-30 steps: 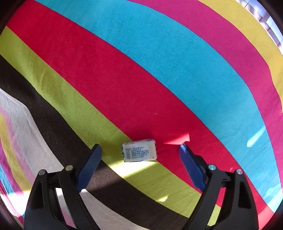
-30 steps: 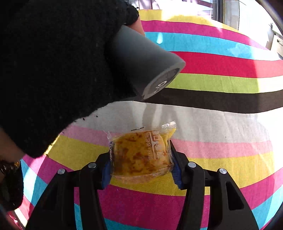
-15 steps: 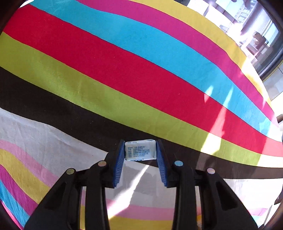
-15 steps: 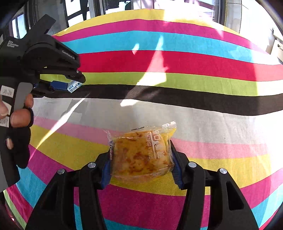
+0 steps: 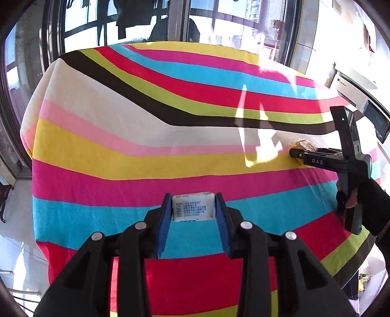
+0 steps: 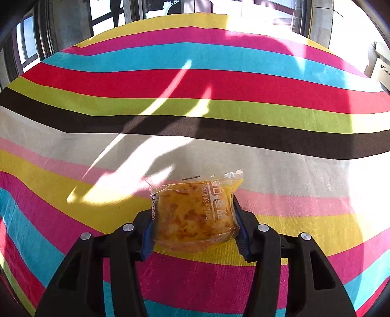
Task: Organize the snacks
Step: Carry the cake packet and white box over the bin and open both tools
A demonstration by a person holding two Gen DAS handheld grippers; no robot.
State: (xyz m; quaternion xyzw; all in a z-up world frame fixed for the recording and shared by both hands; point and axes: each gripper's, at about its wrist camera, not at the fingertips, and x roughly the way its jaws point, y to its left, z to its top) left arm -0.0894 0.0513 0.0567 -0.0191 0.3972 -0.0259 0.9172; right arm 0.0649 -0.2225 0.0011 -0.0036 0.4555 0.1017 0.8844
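My left gripper is shut on a small white snack packet with blue print and holds it above the striped tablecloth. My right gripper is shut on a clear-wrapped golden pastry, held over the cloth's yellow and pink stripes. The right gripper also shows at the right of the left wrist view, with the pastry in it.
The striped cloth covers the whole table; its far edge drops off before tall windows. A white appliance stands at the far right. A gloved hand holds the right gripper's handle.
My left gripper closed on the white packet, lifted it off the cloth and pulled back toward the near side. It has left the right wrist view. The right gripper keeps holding the pastry.
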